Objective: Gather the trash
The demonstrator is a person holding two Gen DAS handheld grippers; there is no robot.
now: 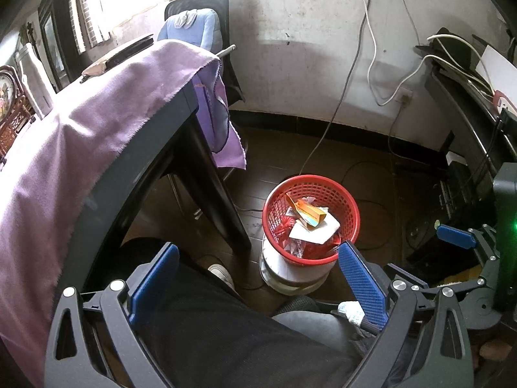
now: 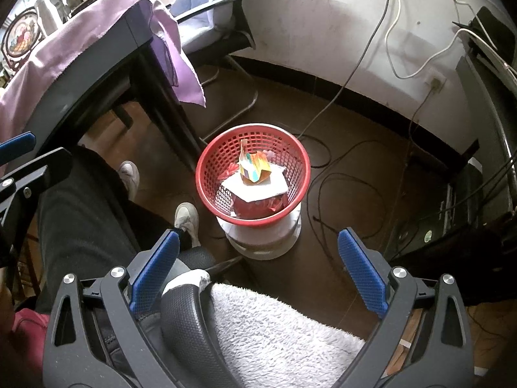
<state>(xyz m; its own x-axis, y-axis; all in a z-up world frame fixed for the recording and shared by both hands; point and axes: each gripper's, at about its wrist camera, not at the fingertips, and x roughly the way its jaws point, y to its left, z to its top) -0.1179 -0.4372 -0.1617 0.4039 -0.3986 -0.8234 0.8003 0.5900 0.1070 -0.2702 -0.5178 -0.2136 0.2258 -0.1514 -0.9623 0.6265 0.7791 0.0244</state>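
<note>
A red mesh trash basket [image 1: 345,200] [image 2: 210,168] stands on a white round base [image 1: 290,278] [image 2: 258,242] on the brown floor. It holds white paper [image 1: 318,229] [image 2: 258,186], an orange and yellow folded carton [image 1: 307,211] [image 2: 253,169] and red wrappers. My left gripper [image 1: 258,274] is open and empty, hanging above the person's lap just short of the basket. My right gripper [image 2: 258,265] is also open and empty, a little above and in front of the basket. Its blue fingertip [image 1: 455,236] shows at the right of the left wrist view.
A dark table with a purple cloth [image 1: 84,129] [image 2: 80,42] fills the left. The person's dark trousers [image 1: 226,329] [image 2: 80,210] and white shoes [image 2: 187,220] lie below. A chair [image 1: 200,32], wall cables [image 1: 371,48] and floor cables [image 2: 339,194] surround the basket. A white fleece [image 2: 274,333] covers the seat.
</note>
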